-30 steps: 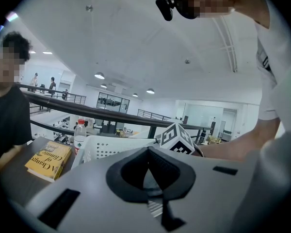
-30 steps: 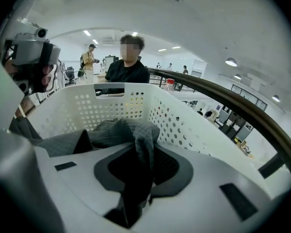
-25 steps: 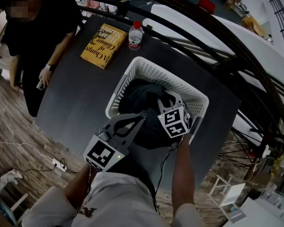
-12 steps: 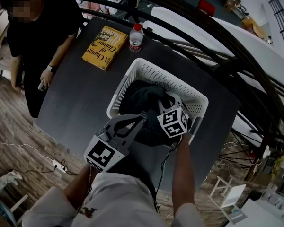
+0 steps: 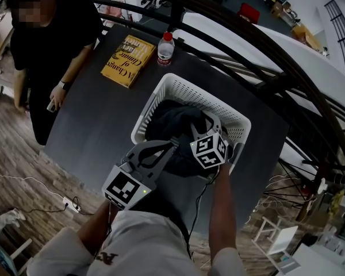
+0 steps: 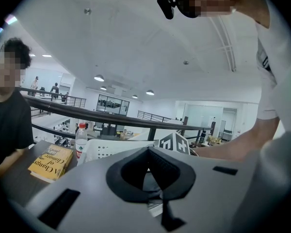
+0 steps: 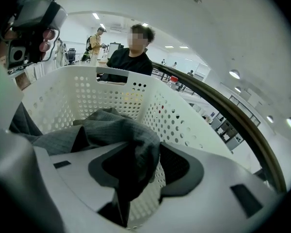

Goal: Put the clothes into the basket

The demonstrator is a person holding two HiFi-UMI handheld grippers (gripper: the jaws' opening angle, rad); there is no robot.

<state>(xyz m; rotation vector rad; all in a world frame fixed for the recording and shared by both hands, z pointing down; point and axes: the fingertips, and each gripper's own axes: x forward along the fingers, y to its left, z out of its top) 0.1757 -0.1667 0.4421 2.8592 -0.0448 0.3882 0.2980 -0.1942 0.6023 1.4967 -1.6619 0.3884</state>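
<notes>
**Head view:** the dark clothes lie heaped inside the white basket, and part of the heap seems to spill over the basket's near rim toward the person. The right gripper dips into the basket at its near right corner. The left gripper sits at the near rim with its tips together against the cloth's edge. Only this view shows the whole heap, the possible overhang, and the book and bottle beyond the basket's far left corner, clear of the work.

**Left gripper view:** the jaws are clenched, pads meeting at the tips. Whether a thin fold is nipped there cannot be made out. This view looks almost level across the basket's near rim, so it misses the heap below. It alone shows the other gripper's marker cube hovering just over the basket.

**Right gripper view:** the jaws have just been opening. A fold of grey cloth hangs between them, draped on one pad with a gap at the other, so it is released rather than gripped. No other view shows this.

The likely risk is that the draped fold snags on that pad when the gripper lifts, dragging the cloth back over the basket's rim. Any overhang at the near rim would add its weight to that pull. A nipped edge in the left jaws would do the same
</notes>
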